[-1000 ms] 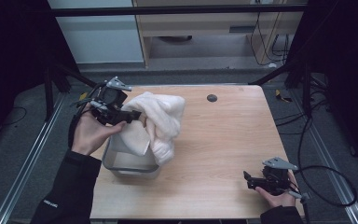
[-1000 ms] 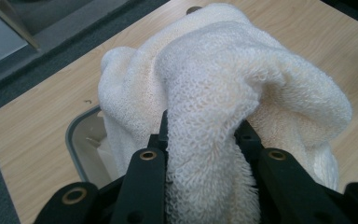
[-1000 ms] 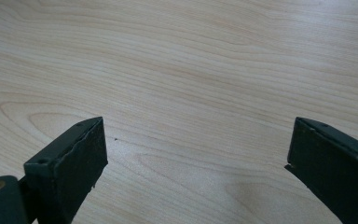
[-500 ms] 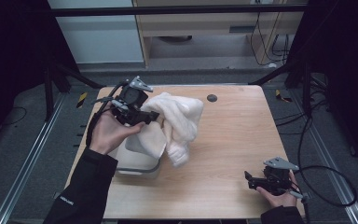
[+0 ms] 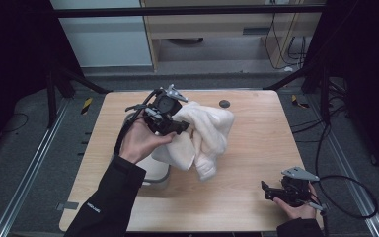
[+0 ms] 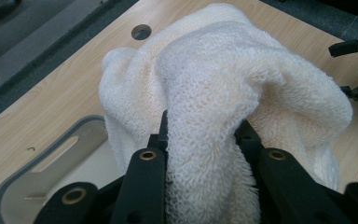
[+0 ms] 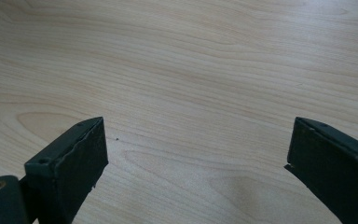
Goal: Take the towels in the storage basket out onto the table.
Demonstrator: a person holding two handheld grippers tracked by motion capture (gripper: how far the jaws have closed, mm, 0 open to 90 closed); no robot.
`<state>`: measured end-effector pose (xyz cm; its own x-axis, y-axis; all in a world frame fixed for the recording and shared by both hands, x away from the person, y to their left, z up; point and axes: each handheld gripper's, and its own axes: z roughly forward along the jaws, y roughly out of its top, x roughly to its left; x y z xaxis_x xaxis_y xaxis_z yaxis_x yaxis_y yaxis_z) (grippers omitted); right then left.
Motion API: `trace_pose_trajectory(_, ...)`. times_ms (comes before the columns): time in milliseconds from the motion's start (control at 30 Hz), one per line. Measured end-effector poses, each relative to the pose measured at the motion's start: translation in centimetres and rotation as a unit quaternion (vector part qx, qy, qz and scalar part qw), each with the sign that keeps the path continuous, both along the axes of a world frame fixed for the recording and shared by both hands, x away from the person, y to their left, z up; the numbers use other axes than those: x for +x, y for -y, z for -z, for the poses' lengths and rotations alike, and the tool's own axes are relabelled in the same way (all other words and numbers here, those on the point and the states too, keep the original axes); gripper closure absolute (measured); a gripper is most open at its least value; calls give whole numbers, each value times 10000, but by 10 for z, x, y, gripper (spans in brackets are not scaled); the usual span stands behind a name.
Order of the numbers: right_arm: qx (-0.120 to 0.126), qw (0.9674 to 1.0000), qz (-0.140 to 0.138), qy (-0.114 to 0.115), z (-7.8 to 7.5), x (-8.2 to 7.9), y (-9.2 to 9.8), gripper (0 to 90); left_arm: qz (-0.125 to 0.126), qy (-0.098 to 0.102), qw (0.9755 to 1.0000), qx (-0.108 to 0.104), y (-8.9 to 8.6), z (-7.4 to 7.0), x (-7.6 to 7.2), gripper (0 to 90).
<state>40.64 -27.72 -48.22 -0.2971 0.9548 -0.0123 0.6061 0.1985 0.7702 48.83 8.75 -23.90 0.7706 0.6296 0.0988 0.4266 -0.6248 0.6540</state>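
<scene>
A cream terry towel (image 5: pixel 208 132) hangs bunched from my left gripper (image 5: pixel 180 127), above the wooden table (image 5: pixel 256 148) near its middle. In the left gripper view the two black jaws pinch a thick fold of the towel (image 6: pixel 223 84), and the rest drapes forward and down. A grey plastic bin (image 5: pixel 159 176) sits below and to the left, partly hidden by the hand and the cloth; its rim (image 6: pixel 23 182) and pale inside show. My right gripper (image 5: pixel 267 191) rests at the table's front right, and its jaws (image 7: pixel 196 149) stand wide open over bare wood.
A round hole (image 5: pixel 224 103) lies in the tabletop just behind the towel. Black frame bars cross the back of the table and cables trail on the floor at the right. The table's right half is bare wood.
My left gripper has carried the towel to the right, away from over the bin toward the table's middle. The right gripper has stayed put.
</scene>
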Motion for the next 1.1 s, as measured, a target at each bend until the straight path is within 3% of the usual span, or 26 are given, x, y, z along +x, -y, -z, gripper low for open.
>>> trace_pose_trajectory(567, 14, 10000, -14, 88, 1, -2, 1, 56, 252, -48, 9996, 74, 42, 24, 12, 711)
trace_pose_trajectory(1100, -6, 9999, -44, 101, 3, -2, 1, 72, 373, -329, 9985, 218, 70, 68, 29, 709)
